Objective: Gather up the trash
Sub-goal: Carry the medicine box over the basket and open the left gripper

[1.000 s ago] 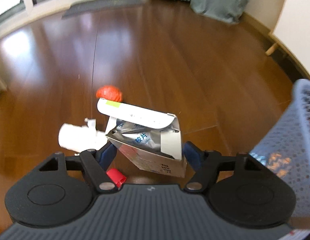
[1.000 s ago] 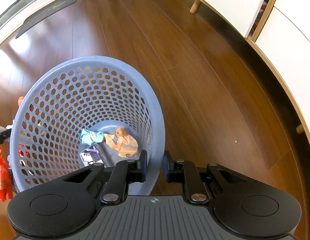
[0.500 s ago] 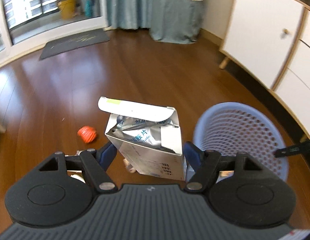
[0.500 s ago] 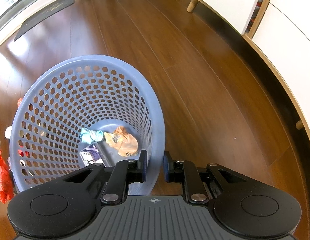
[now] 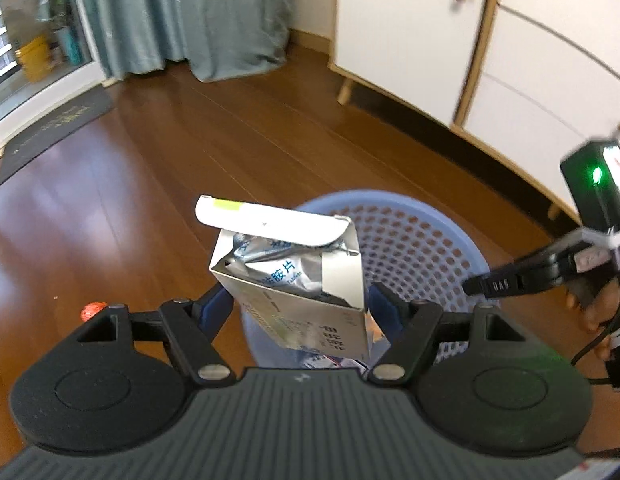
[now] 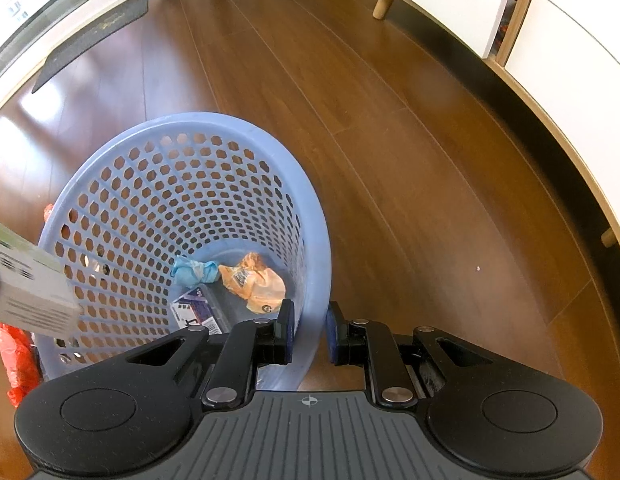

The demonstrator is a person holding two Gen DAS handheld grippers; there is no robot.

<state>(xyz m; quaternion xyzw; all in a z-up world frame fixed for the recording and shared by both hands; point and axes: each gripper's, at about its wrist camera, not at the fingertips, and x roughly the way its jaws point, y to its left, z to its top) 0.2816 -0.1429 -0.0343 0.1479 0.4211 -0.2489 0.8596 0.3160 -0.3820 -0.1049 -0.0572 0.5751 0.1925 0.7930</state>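
An opened white medicine box [image 5: 297, 280] with a foil pack inside is clamped in my left gripper [image 5: 299, 306], held in the air above the near side of the blue perforated basket [image 5: 414, 240]. In the right wrist view the same box [image 6: 27, 292] juts in from the left edge over the basket's rim. My right gripper [image 6: 308, 332] is shut on the near wall of the basket [image 6: 310, 240], one finger inside and one outside. Blue, orange and purple scraps [image 6: 229, 284] lie on the basket floor.
A red wrapper [image 6: 15, 356] lies on the wooden floor left of the basket, and a small orange-red ball [image 5: 93, 309] sits further off. White cabinets on wooden legs [image 5: 430, 40] line the right side. Curtains and a dark doormat [image 5: 53, 132] are at the back.
My left gripper has risen and swung right with the box, from above the floor litter to over the basket. The box now shows in the right wrist view. The right gripper kept still.
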